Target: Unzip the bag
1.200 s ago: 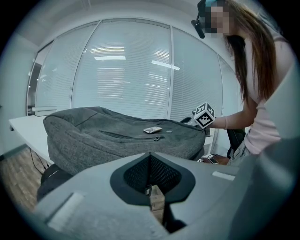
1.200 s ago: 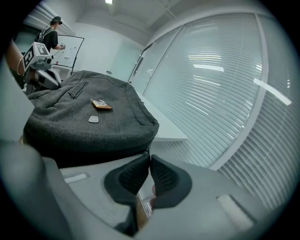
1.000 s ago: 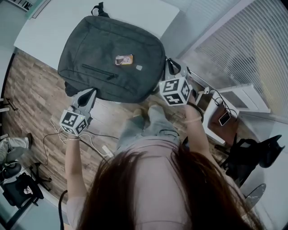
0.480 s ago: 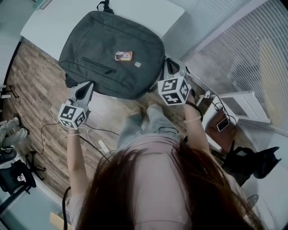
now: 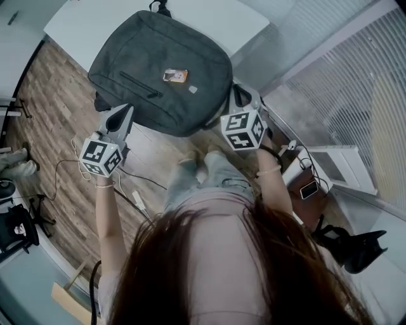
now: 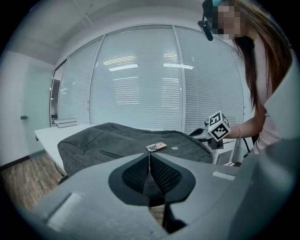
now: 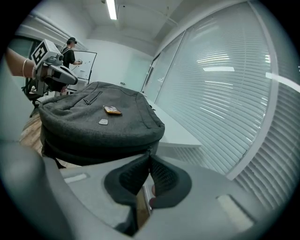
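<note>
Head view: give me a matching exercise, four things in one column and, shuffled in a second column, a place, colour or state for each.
Column one:
1. bag
2. small label
3. left gripper
4. phone

Column two:
A. orange, on the bag's top face
B. far right, off the table
C. dark grey, lying on the white table
D. jaws together, by the bag's left end

Pairs: 1-C, 2-A, 3-D, 4-B

Open floor (image 5: 44,114) lies left of the bag (image 5: 162,76), with bare desk (image 5: 219,19) beyond it. Right of the bag, a wall of blinds (image 5: 355,82) closes in. The left claw (image 5: 124,114) and right claw (image 5: 240,94) crowd its near corners.
</note>
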`<action>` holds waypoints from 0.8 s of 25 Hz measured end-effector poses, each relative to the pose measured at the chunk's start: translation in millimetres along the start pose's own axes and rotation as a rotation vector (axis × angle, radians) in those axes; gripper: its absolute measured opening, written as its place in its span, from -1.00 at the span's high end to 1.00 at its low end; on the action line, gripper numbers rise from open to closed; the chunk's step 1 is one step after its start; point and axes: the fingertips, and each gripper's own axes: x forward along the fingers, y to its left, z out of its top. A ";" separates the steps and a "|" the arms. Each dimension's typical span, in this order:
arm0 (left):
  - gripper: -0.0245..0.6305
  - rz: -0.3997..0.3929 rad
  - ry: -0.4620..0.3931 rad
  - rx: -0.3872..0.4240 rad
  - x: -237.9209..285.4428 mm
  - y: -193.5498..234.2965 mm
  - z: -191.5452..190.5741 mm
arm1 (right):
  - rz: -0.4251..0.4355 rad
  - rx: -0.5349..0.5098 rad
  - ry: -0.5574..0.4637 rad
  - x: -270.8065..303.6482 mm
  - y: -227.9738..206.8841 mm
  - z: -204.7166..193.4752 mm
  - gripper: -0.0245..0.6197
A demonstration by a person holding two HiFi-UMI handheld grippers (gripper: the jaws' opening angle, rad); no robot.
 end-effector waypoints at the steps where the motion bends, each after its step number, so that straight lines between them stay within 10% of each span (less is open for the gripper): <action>1: 0.89 0.003 -0.004 0.001 1.4 -4.4 3.0 | 0.007 -0.001 -0.006 0.2 0.0 0.2 0.89; 20: 0.64 0.015 -0.026 -0.022 32.3 -82.4 36.5 | 0.113 0.004 -0.103 0.9 0.2 0.7 0.89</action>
